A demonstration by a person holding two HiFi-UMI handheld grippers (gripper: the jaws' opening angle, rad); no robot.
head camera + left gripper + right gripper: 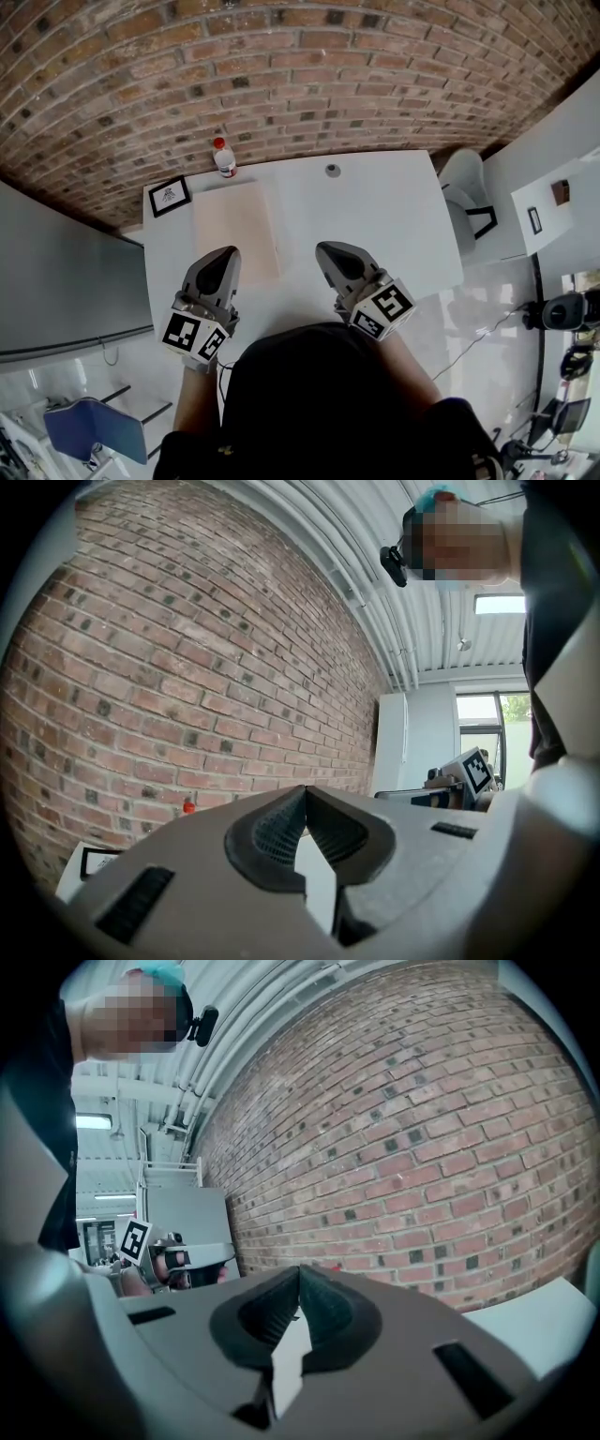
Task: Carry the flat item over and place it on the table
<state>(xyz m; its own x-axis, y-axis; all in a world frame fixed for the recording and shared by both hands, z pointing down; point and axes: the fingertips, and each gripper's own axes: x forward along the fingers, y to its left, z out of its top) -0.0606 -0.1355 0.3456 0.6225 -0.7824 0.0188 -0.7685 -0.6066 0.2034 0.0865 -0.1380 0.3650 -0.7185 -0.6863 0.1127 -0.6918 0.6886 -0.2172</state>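
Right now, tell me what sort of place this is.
Probably an indoor studio or lab set up for recording: a bare brick wall, a white table carrying a printed marker card, and what looks like camera gear standing at the right.

On the desk (pixel 375 216) the flat sheet (pixel 236 230) lies left, a bottle (pixel 224 157) just behind it, a framed card (pixel 170 195) to its left.

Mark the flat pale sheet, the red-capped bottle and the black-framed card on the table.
flat pale sheet (pixel 236 230): head view, middle of its top face.
red-capped bottle (pixel 225 163): head view, its body below the cap.
black-framed card (pixel 170 196): head view, centre of the white card.
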